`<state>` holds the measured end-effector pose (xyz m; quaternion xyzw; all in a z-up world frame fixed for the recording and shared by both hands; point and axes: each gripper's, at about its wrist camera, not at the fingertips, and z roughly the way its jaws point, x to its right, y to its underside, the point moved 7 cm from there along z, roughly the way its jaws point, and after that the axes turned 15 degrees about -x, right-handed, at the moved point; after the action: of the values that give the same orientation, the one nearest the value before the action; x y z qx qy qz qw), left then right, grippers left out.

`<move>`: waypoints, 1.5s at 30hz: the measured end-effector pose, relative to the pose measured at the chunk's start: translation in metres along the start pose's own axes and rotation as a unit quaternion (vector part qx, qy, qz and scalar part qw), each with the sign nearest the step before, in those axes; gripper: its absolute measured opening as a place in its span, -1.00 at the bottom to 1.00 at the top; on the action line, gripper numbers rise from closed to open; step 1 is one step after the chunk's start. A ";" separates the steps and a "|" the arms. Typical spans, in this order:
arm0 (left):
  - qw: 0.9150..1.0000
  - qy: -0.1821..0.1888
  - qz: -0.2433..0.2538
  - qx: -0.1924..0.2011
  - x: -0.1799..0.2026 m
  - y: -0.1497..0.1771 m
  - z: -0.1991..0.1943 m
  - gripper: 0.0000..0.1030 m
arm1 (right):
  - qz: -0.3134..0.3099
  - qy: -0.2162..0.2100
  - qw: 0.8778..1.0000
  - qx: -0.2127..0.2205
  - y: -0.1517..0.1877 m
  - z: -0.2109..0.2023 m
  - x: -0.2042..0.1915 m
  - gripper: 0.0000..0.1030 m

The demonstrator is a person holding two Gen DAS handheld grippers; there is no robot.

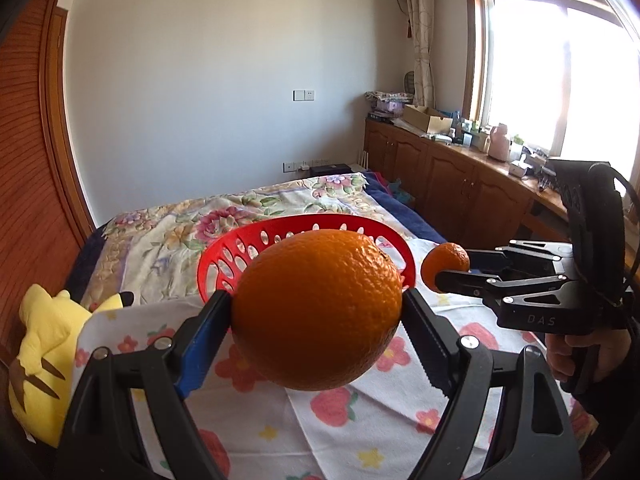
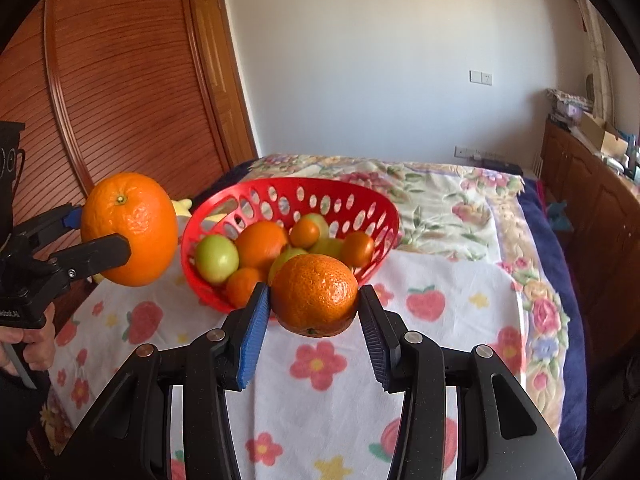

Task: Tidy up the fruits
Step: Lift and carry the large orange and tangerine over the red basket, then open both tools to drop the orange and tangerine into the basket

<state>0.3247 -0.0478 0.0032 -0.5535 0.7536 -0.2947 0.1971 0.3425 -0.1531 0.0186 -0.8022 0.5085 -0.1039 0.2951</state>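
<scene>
My left gripper [image 1: 316, 312] is shut on a large orange [image 1: 318, 308], held in the air above the flowered cloth. In the right wrist view the same large orange [image 2: 130, 228] hangs at the left in the left gripper [image 2: 102, 236]. My right gripper [image 2: 314, 308] is shut on a small mandarin [image 2: 315, 294], just in front of the red perforated basket [image 2: 360, 200]. The mandarin [image 1: 445, 266] and right gripper [image 1: 452, 270] also show at the right of the left wrist view. The basket [image 1: 280, 228] holds several small oranges and green fruits [image 2: 217, 258].
A white cloth with red flowers [image 2: 440, 320] covers the near part of the bed, over a floral quilt [image 2: 440, 196]. A yellow plush toy [image 1: 44, 352] lies at the bed's left edge. Wooden cabinets [image 1: 452, 184] run along the right; a wooden wardrobe [image 2: 120, 80] stands left.
</scene>
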 end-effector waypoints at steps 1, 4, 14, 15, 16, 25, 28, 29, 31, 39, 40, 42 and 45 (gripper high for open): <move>1.000 -0.006 0.006 -0.001 -0.001 -0.005 0.003 0.64 | -0.001 0.001 1.000 0.000 -0.004 0.002 0.000 -0.12; 1.000 -0.010 0.010 -0.002 -0.003 -0.015 0.012 0.64 | -0.006 0.001 1.000 -0.001 -0.014 0.010 -0.001 -0.12; 1.000 -0.008 0.001 -0.017 -0.014 -0.041 0.050 0.64 | -0.006 0.011 1.000 -0.022 -0.032 0.050 0.008 -0.12; 1.000 -0.009 0.000 -0.020 -0.014 -0.044 0.055 0.64 | -0.006 0.013 1.000 -0.025 -0.033 0.054 0.008 -0.12; 1.000 -0.009 0.000 -0.022 -0.016 -0.046 0.059 0.64 | -0.006 0.014 1.000 -0.027 -0.034 0.057 0.009 -0.12; 0.999 -0.023 -0.010 -0.045 -0.030 -0.048 0.092 0.65 | -0.010 0.017 0.999 -0.035 -0.039 0.079 0.013 -0.11; 0.998 -0.025 -0.008 -0.052 -0.029 -0.045 0.101 0.66 | -0.016 0.021 0.999 -0.035 -0.039 0.082 0.010 -0.11; 0.998 -0.026 -0.009 -0.050 -0.028 -0.045 0.101 0.66 | -0.019 0.023 0.999 -0.035 -0.038 0.082 0.009 -0.11; 0.998 -0.029 -0.012 -0.052 -0.027 -0.046 0.102 0.66 | -0.021 0.024 0.999 -0.037 -0.038 0.083 0.008 -0.11; 0.997 -0.049 -0.005 -0.056 -0.025 -0.048 0.108 0.68 | -0.018 0.023 0.999 -0.037 -0.038 0.082 0.005 -0.07; 0.997 -0.052 -0.005 -0.057 -0.025 -0.047 0.108 0.69 | -0.018 0.023 0.999 -0.037 -0.037 0.081 0.004 -0.04; 0.997 -0.056 -0.003 -0.053 -0.026 -0.048 0.107 0.67 | -0.019 0.026 0.999 -0.036 -0.036 0.079 0.002 0.02; 0.997 -0.067 0.002 -0.040 -0.023 -0.052 0.101 0.67 | -0.019 0.026 0.999 -0.034 -0.036 0.077 0.002 0.10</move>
<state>0.4323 -0.0595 -0.0383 -0.5781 0.7509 -0.2259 0.2255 0.4065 -0.1150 -0.0229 -0.8181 0.5042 -0.1132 0.2526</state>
